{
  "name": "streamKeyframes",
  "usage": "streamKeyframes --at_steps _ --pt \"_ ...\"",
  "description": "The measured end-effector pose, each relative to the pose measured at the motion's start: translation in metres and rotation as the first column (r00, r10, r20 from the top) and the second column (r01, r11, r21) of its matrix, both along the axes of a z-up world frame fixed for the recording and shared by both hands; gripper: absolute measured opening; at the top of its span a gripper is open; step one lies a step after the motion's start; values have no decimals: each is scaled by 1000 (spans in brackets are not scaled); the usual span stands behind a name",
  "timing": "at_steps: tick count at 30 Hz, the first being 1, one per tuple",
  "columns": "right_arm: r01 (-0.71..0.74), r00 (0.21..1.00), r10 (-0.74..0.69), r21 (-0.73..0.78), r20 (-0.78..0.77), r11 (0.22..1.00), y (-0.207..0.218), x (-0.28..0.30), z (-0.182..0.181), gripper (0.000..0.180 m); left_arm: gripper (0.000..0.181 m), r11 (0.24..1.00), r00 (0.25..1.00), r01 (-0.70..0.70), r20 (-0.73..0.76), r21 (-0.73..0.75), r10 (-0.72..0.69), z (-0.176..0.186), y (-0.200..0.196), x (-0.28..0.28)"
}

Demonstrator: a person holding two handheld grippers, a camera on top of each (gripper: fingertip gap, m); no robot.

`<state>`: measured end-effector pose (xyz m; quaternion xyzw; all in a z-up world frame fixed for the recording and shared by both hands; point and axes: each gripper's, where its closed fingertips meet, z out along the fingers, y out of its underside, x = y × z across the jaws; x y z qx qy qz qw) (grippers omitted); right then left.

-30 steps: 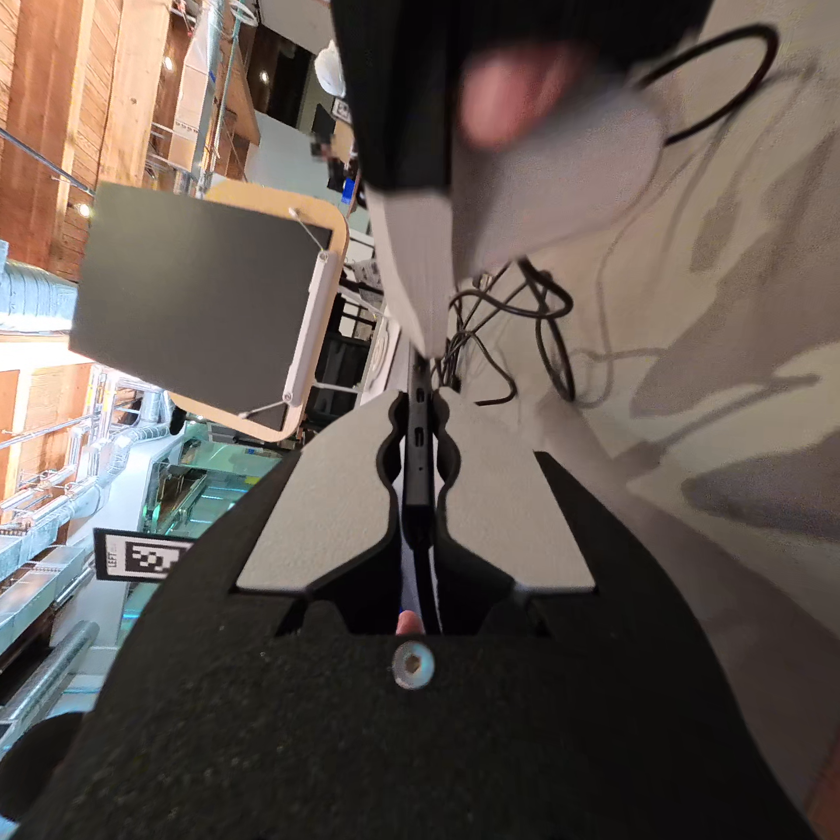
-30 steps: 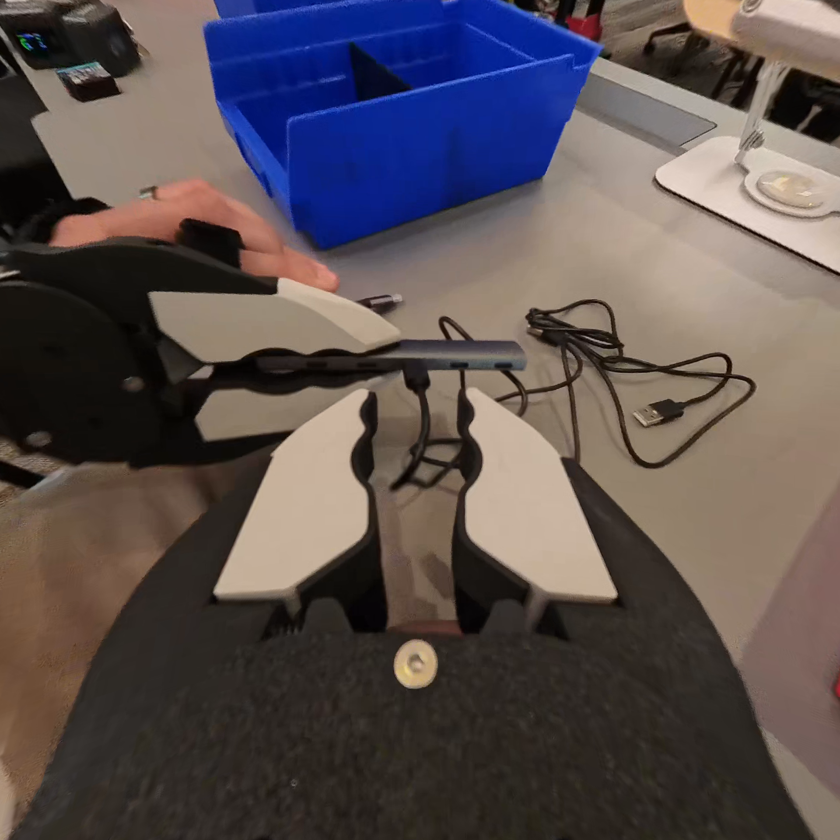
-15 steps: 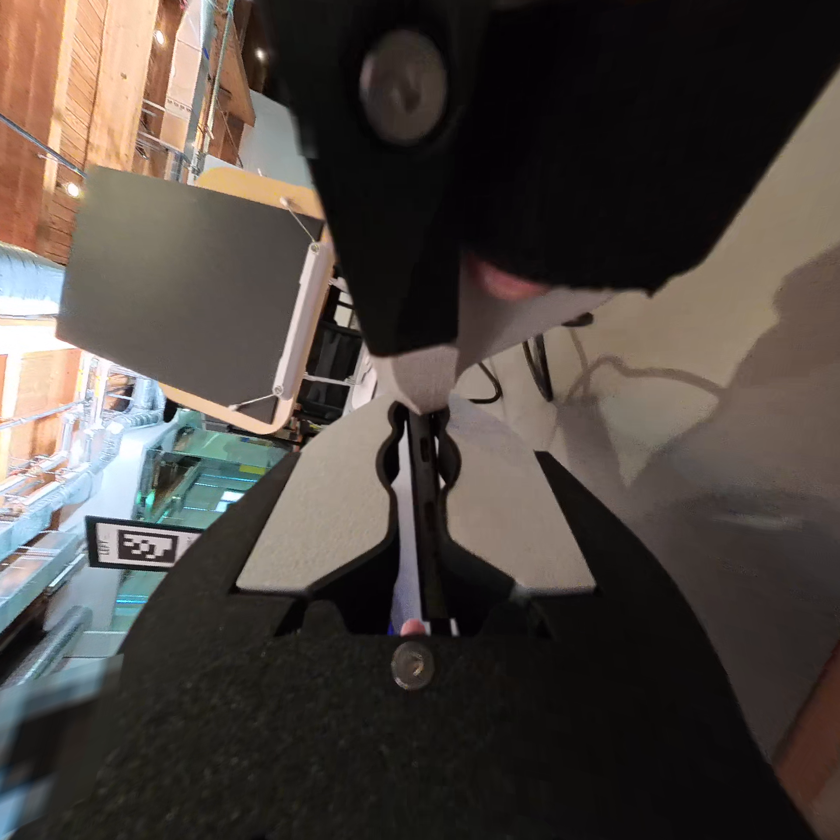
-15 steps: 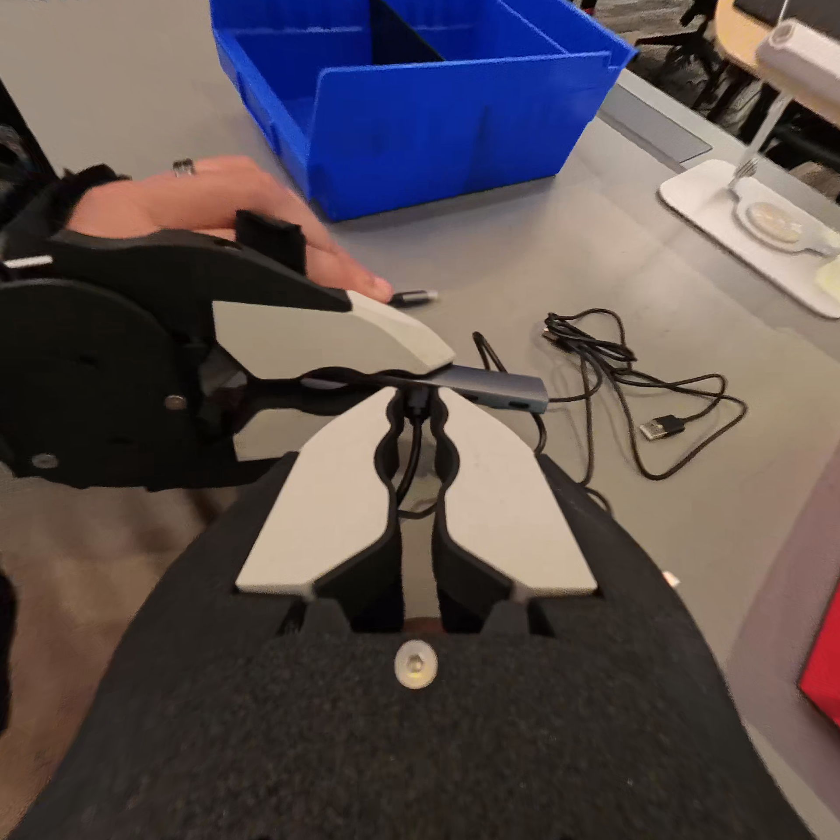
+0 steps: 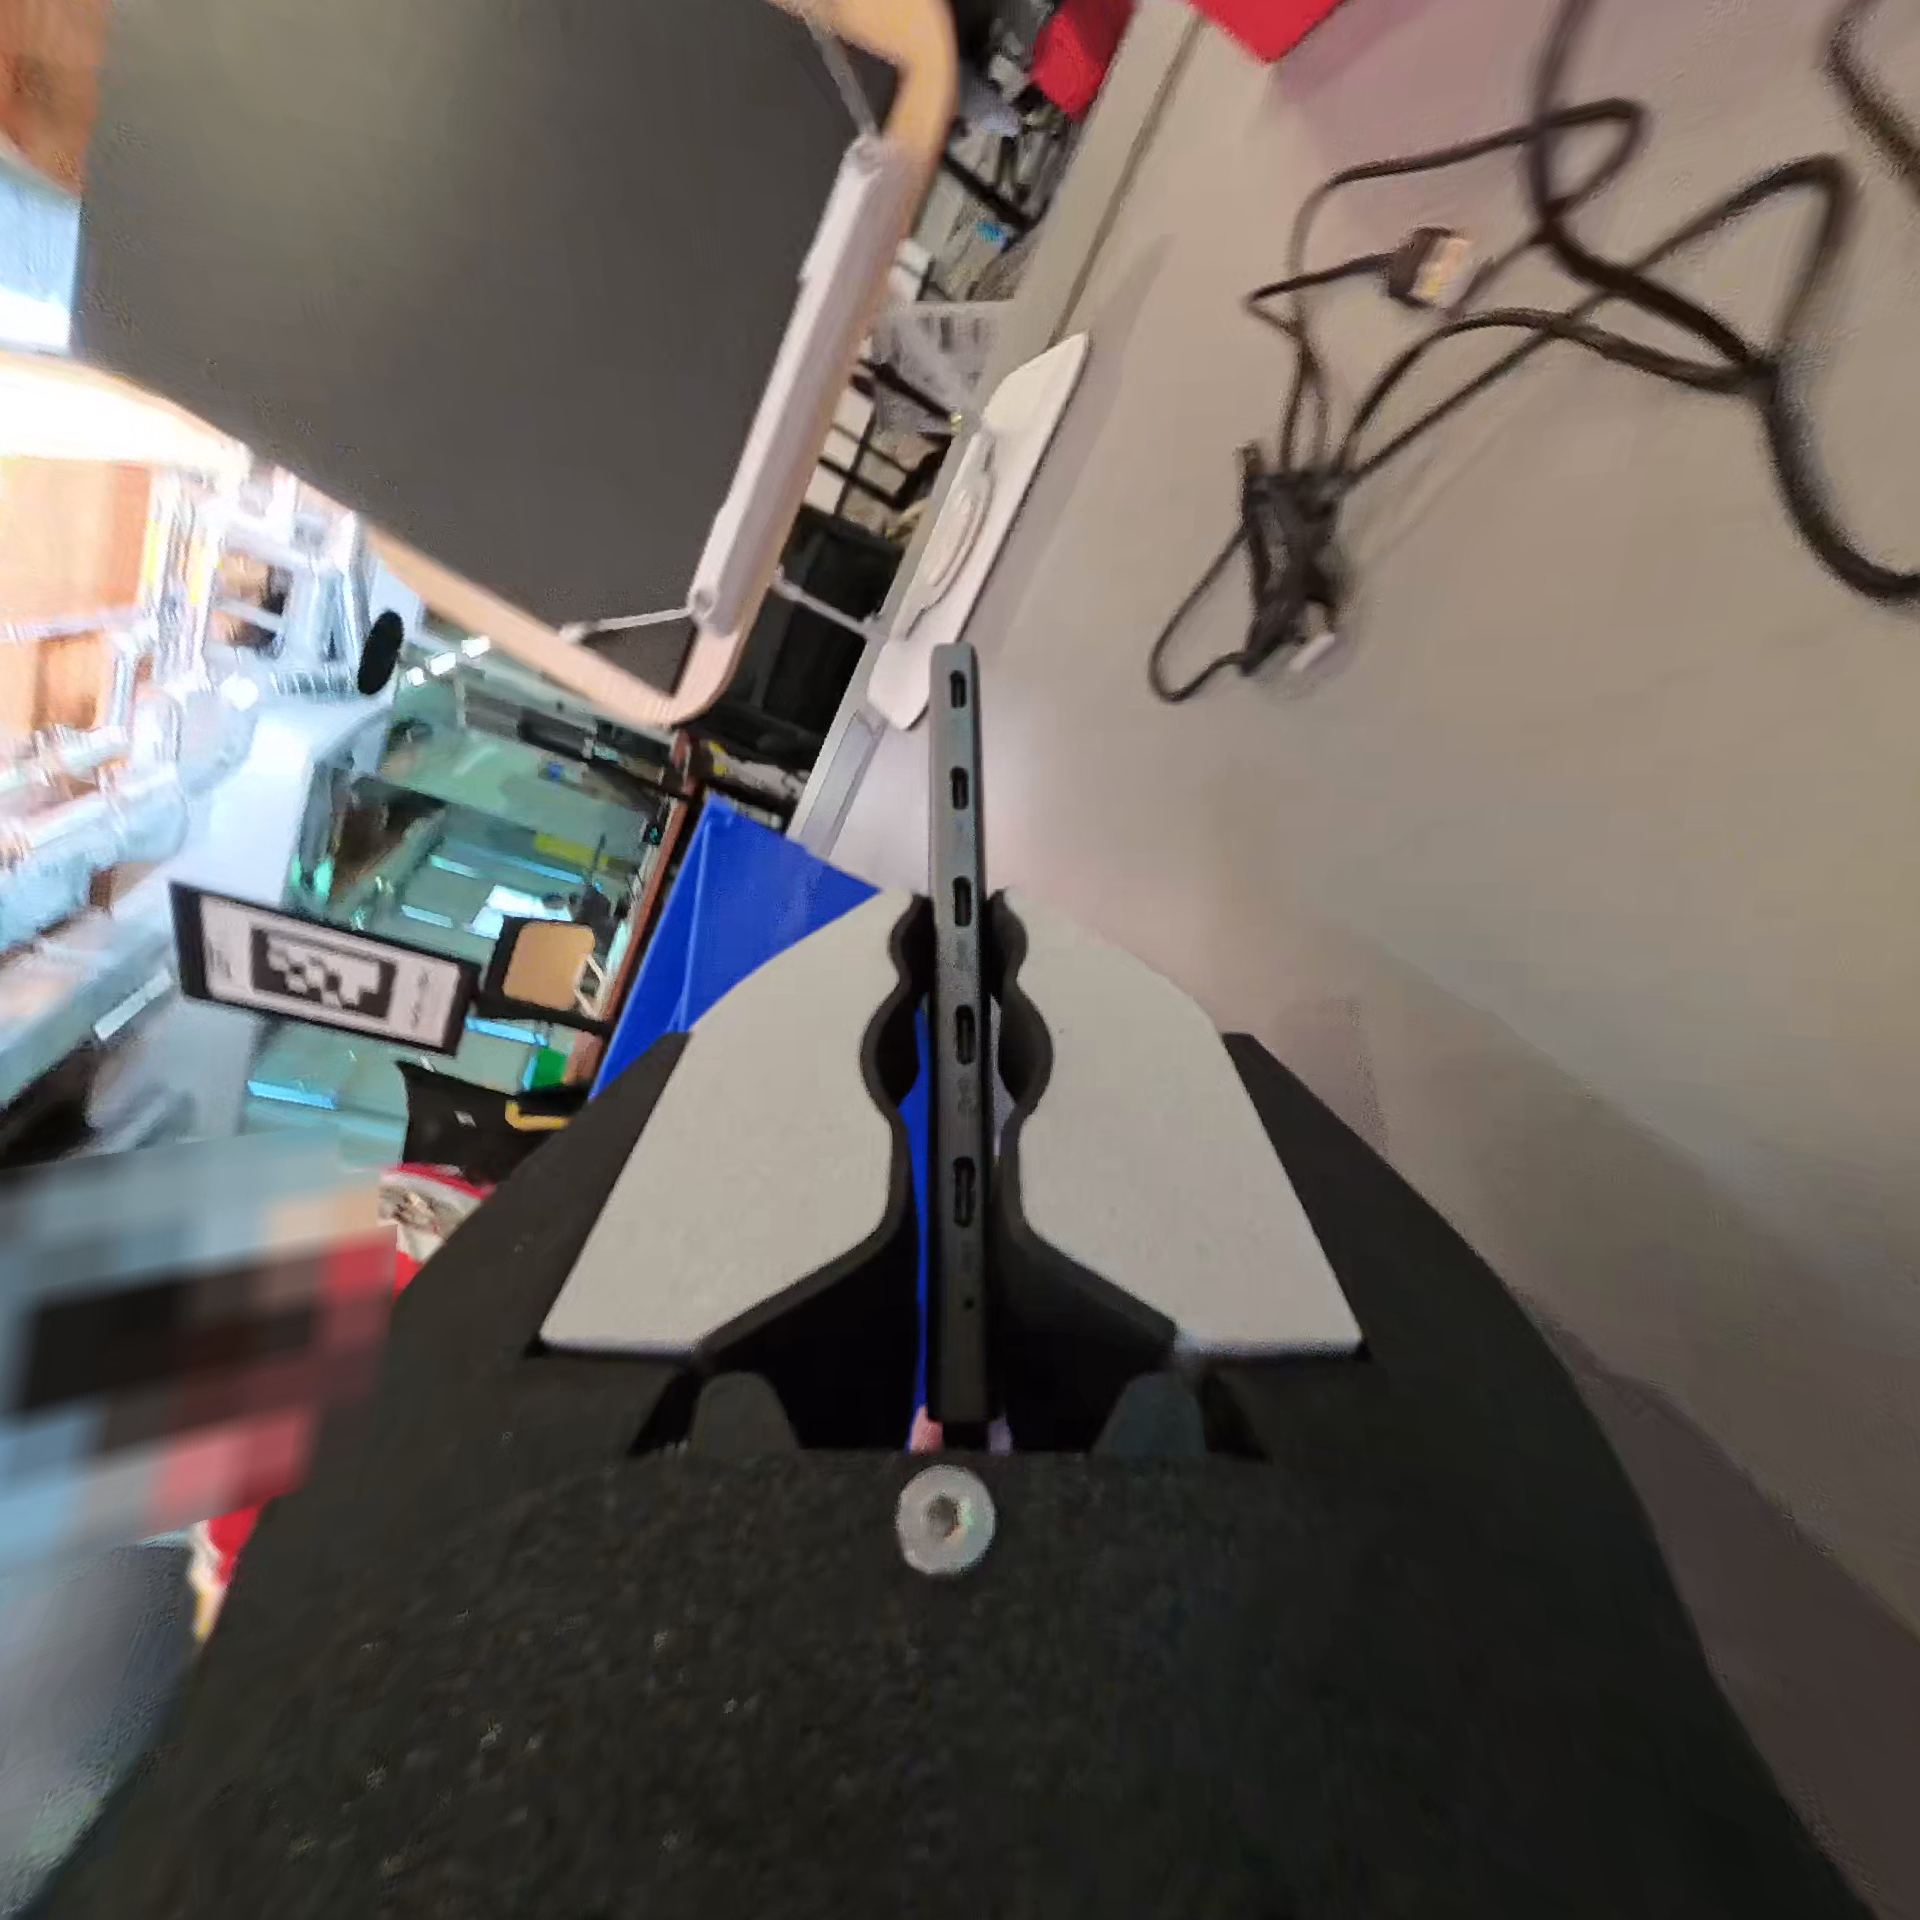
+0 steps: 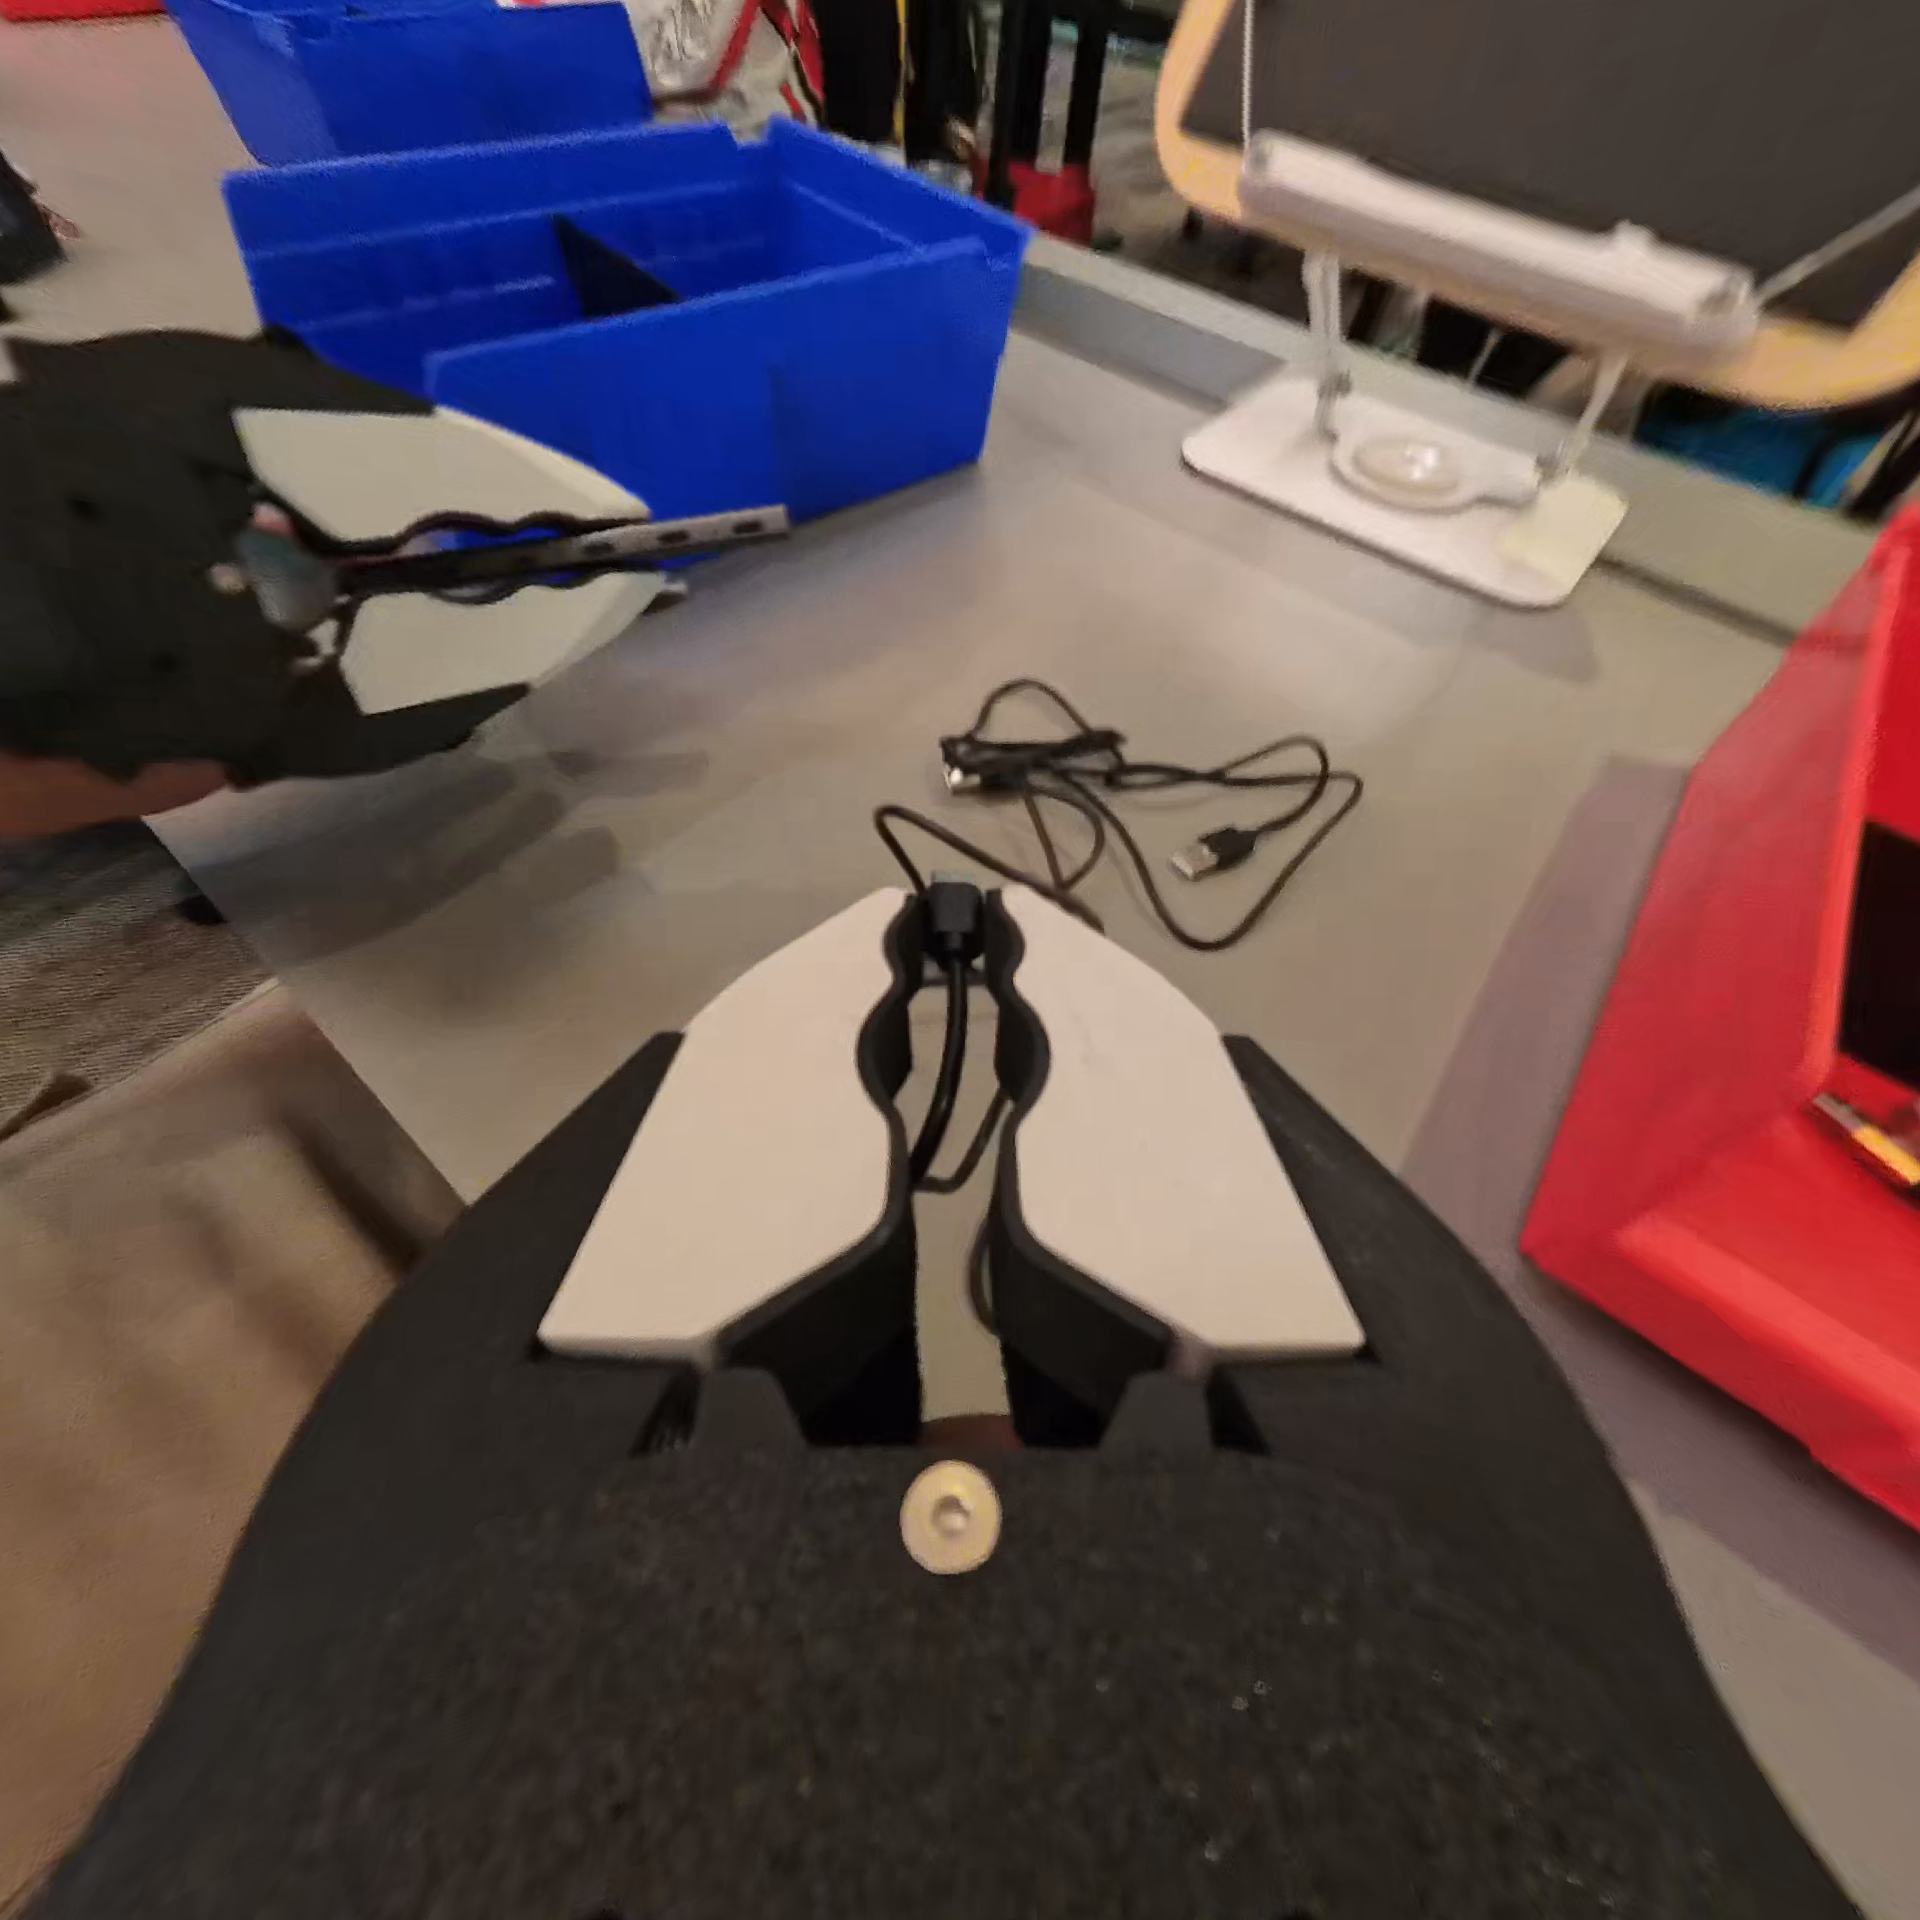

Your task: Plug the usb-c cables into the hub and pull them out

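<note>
The right tool (image 6: pixel 954 920), clamped on the usb-c plug (image 6: pixel 953 912), has pulled it free of the hub (image 5: pixel 958 997) gripped by the left tool (image 5: pixel 956 935), finishing that extraction.

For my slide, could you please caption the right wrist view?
Right tool shut on a USB-C plug, apart from the hub held by the left tool.

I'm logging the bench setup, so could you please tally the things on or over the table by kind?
Grippers: 2, left gripper, right gripper
Hubs: 1, hub
Cables: 2, held cable, loose cable
Blue bins: 2, near bin, far bin
Total: 7
</note>
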<state>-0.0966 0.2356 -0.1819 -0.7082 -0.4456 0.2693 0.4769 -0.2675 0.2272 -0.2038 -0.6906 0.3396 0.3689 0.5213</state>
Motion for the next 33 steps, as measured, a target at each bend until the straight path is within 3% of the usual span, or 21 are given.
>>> streamKeyframes --at_steps 3,7,9,13,16,18,21,25,27,29,33 --pt "-110 990 125 -199 61 974 -4 -3 -37 10 9 998 998 55 -3 -36 -55 -13 -1 15" --pt "-230 960 261 -250 101 941 -26 -17 -63 10 9 993 994 104 23 -56 -103 -20 1 27" --pt "-248 951 272 -160 147 955 -24 -22 -50 10 9 989 992 124 24 -77 -122 -26 0 32" --pt "-204 968 197 31 153 978 24 -33 21 10 9 988 991 129 45 -82 -126 -28 0 34" --pt "-177 972 159 88 174 980 73 -55 59 10 9 989 992 119 50 -82 -115 -26 1 30" --pt "-177 964 156 87 215 980 104 -77 61 10 9 991 992 114 57 -73 -110 -24 1 27" --pt "-214 930 207 -10 304 977 134 -111 28 10 9 992 992 108 71 -69 -103 -22 -1 24" --pt "-297 830 402 -303 386 905 120 -131 -50 10 9 992 993 108 65 -73 -103 -23 -5 22" --pt "-361 766 478 -328 429 873 109 -130 -73 10 9 991 993 110 60 -79 -106 -25 -7 22" --pt "-376 729 483 -306 486 875 110 -124 -82 12 9 989 992 121 57 -83 -117 -26 -9 22" --pt "-327 739 502 -412 449 850 107 -117 -74 41 9 987 990 130 58 -90 -125 -28 -8 24"
